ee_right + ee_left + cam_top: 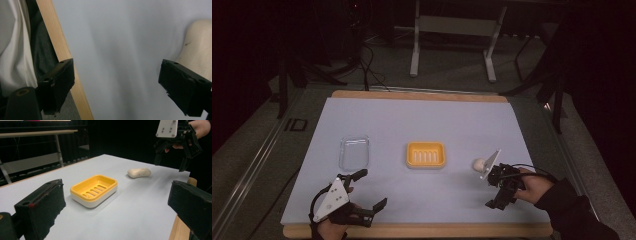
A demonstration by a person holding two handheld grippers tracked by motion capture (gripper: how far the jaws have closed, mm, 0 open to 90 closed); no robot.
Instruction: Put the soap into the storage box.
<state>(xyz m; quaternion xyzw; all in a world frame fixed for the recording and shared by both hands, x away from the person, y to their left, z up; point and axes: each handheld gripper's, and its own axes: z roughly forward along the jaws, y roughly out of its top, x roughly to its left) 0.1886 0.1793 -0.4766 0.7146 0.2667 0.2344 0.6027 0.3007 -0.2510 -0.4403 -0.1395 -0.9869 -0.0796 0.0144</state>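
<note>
A dark room surrounds the counter, whose pale grey-blue top is rimmed with a wooden edge; a metal frame stands on the floor beyond its far side. The soap bar, cream-coloured, lies flat on the counter right of centre, well clear of the right edge. In the left gripper view the bar's long axis runs roughly left to right, its ends rounded; in the high view it is too small to tell its direction.

Just left of it, near but apart, sits the yellow soap dish, slotted floor up, long side running left to right. Farther left lies a clear lid, long side running near to far.

The right gripper hovers just right of the soap, tilted down, its fingers spread wide and empty; in its own view the soap lies just beyond one finger, not between them. The left gripper rests near the counter's near edge, its fingers also wide apart, holding nothing.

Bare counter lies open between dish and near edge, and across the whole far half.
</note>
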